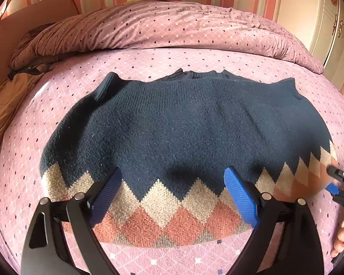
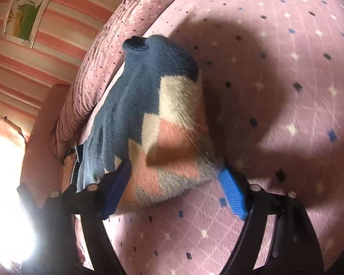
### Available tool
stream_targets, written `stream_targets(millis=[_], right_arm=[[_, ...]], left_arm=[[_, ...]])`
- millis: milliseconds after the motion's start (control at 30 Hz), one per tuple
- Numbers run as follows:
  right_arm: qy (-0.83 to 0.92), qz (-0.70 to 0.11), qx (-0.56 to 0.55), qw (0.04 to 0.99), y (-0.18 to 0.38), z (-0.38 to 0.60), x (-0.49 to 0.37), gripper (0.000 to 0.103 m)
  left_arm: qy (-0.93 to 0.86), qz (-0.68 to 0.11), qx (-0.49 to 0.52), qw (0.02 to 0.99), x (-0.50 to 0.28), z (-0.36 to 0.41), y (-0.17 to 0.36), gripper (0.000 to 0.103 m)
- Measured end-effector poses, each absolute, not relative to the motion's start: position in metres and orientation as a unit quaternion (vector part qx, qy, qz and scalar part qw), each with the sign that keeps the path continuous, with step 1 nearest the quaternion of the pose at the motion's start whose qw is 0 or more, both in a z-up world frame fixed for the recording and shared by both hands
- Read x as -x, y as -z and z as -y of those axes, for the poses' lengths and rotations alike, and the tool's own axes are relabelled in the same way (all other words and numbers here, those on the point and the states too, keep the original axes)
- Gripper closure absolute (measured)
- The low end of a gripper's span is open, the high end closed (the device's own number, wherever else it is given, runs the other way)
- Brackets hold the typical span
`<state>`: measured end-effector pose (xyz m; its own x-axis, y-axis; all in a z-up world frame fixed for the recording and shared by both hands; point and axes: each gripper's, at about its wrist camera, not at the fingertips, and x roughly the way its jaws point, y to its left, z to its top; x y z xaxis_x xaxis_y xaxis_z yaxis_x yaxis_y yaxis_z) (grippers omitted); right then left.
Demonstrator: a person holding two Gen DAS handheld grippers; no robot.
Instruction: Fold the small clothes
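Sweater (image 1: 183, 123) lies flat on the bed (image 1: 195, 59), hem w/ diamond pattern nearest. Left tongs (image 1: 173, 197) spread wide, hovering over the hem's middle, nothing gripped. Right tongs (image 2: 174, 192) at the hem's right corner, which sits between the pads (image 2: 231, 194); jaws apart, not clamped.

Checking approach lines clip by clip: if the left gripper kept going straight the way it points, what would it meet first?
Most likely the navy knitted sweater with a tan and rust diamond band: the left gripper, jaws open, hovers over its hem. Depth is unclear.
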<state>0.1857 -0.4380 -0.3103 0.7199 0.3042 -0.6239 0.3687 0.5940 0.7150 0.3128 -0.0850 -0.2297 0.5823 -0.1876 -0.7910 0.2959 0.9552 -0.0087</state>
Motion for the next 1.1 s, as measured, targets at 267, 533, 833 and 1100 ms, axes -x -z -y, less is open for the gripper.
stream_targets(millis=[267, 533, 833, 1100], right_arm=[[0.044, -0.358, -0.438, 0.824, 0.31, 0.446, -0.206, 0.038], [0.069, -0.375, -0.35, 0.855, 0.297, 0.433, -0.229, 0.061], [0.131, -0.327, -0.146, 0.925, 0.233, 0.361, -0.233, 0.077], [0.068, -0.284, -0.061, 0.955, 0.184, 0.263, -0.257, 0.082]], left_arm=[[0.134, -0.447, -0.054, 0.883, -0.315, 0.083, 0.228, 0.012], [0.138, -0.444, -0.063, 0.883, -0.323, 0.085, 0.227, 0.012], [0.138, -0.442, -0.064, 0.884, -0.336, 0.072, 0.227, 0.012], [0.141, -0.445, -0.046, 0.883, -0.35, 0.025, 0.221, 0.012]])
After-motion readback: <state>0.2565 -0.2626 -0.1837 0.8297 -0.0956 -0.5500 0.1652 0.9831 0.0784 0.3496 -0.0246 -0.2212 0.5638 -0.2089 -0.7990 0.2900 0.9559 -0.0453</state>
